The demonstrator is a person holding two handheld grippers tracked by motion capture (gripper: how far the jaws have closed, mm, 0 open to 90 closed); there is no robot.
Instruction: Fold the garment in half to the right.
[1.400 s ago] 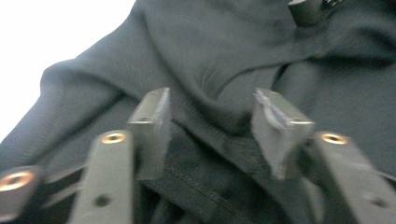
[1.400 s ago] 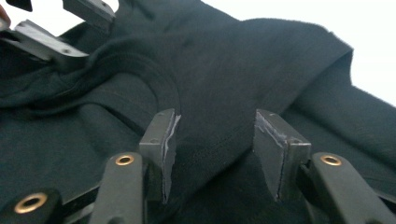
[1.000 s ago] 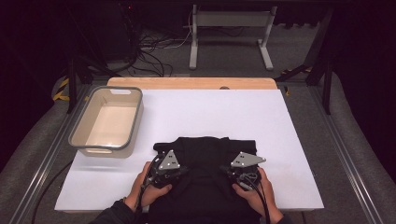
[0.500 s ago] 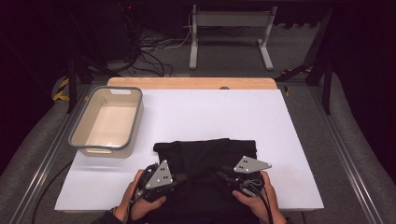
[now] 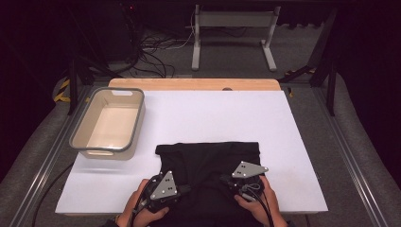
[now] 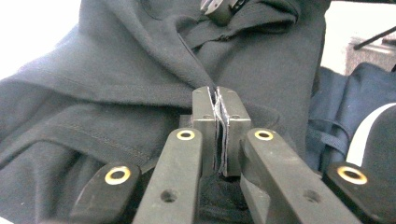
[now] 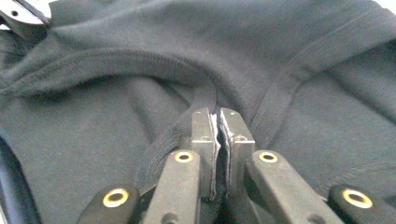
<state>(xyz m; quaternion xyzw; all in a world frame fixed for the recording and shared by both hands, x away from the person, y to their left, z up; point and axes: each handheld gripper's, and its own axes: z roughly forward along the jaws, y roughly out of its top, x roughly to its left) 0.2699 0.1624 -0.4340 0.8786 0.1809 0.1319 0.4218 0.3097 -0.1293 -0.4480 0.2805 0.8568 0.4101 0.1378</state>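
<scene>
Both claws, left (image 5: 182,190) and right (image 5: 227,182), pinch folds of the black shirt (image 5: 210,158) beside the tub (image 5: 108,124).

Black garment's (image 5: 208,161) near hem under forearms.

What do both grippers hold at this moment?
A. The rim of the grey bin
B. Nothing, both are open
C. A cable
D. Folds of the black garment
D: the left gripper and the right gripper each have their jaws shut on a fold of the black garment.
</scene>
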